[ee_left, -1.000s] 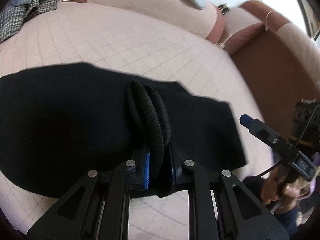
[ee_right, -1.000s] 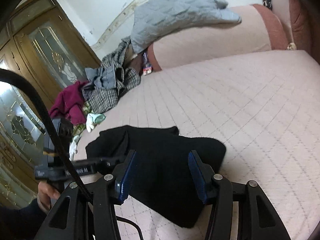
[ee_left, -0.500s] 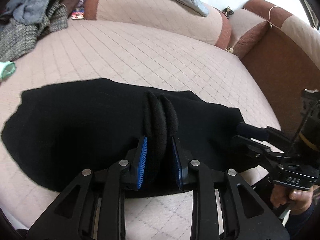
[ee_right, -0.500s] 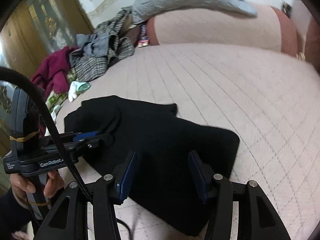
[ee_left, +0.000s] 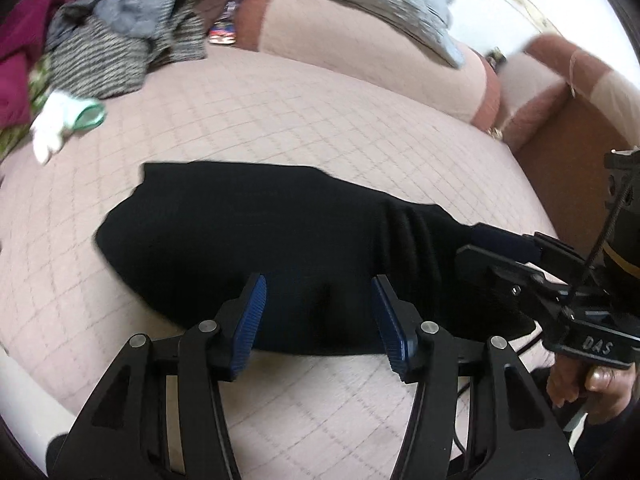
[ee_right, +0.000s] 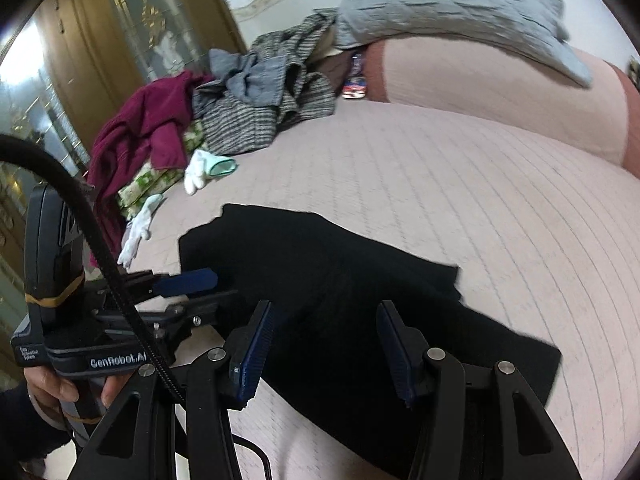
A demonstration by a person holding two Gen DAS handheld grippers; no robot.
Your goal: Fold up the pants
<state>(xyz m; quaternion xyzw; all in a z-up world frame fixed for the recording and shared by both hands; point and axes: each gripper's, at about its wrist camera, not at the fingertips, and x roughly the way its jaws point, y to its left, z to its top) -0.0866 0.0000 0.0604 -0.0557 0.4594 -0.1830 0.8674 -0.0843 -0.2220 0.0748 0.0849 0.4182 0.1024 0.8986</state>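
Observation:
The black pants (ee_left: pixel 280 248) lie folded into a flat block on the pink quilted bed (ee_left: pixel 280 120), with a low ridge of cloth near their right end. My left gripper (ee_left: pixel 318 322) hovers over the near edge; its jaws are opening and grip nothing. In the right wrist view the same pants (ee_right: pixel 360 300) spread under my right gripper (ee_right: pixel 326 348), which stands open above them with nothing pinched. Each gripper appears in the other's view: the right gripper (ee_left: pixel 500 248) at the pants' right end, the left gripper (ee_right: pixel 188 284) at their left end.
A pile of clothes (ee_right: pixel 256 108) in grey, striped and maroon sits at the bed's far left, with white gloves (ee_right: pixel 200 168) beside it. A grey quilted pillow (ee_right: pixel 452 4) rests on the padded headboard (ee_right: pixel 500 88). A wooden cabinet (ee_right: pixel 100 52) stands left.
My left gripper let go of the bunched fold of black cloth and opened wide, pulling back. The fold dropped flat onto the pants. The right gripper swung over the pants, still open.

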